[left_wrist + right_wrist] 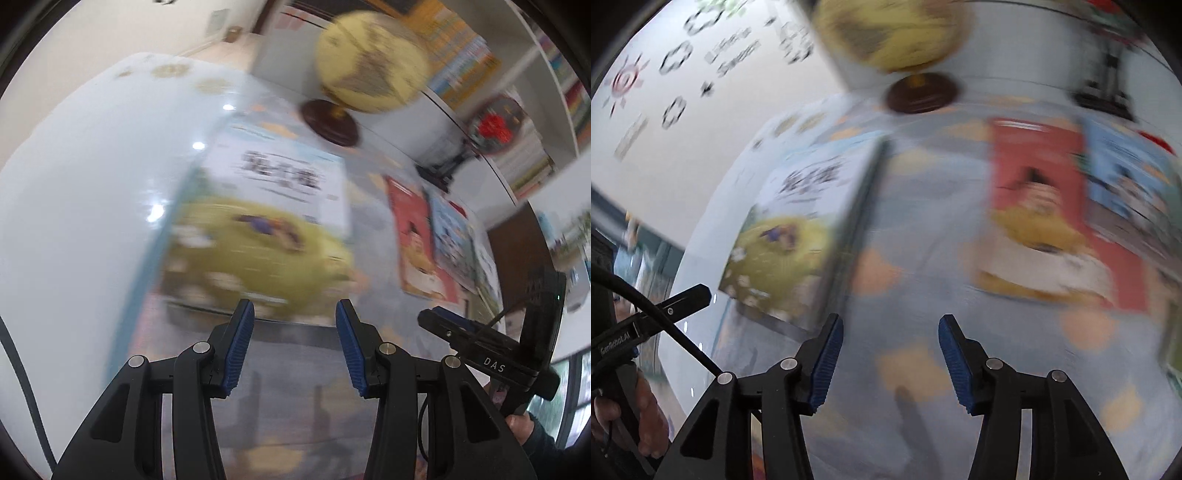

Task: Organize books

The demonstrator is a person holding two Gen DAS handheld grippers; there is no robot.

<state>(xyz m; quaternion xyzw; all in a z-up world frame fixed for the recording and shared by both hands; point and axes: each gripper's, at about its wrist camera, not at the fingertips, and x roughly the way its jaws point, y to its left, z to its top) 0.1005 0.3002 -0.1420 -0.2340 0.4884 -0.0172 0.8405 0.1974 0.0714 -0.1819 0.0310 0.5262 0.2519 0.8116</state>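
Closest to you, your left hand-held gripper (294, 308) hangs above the tabletop (74, 206) with its blue pads apart and nothing between them. Just past its tips lies the near edge of the picture book with the yellow-green cover (258, 236); it rests flat on a stack, and its white title panel points away from you. The pads do not touch it.

Your right hand-held gripper (891, 323) also stands with its jaws apart and empty, over a bare stretch of the patterned tabletop (923, 240). From this view the yellow-green book (786, 240) sits ahead and to the left of the left pad, close to it but apart. Ahead and to the right, well clear of the pads, the red-covered book (1052, 206) lies flat, with a blue-covered book (1126, 184) touching or overlapping its right side; blur hides which.

In the left wrist view your right hand-held gripper shows at the lower right, beside the left one, with the red and blue books beyond it.

Farthest back, the yellow globe (369, 62) stands on its dark round base behind the yellow-green book, and bookshelves (554, 92) fill the wall on the right.
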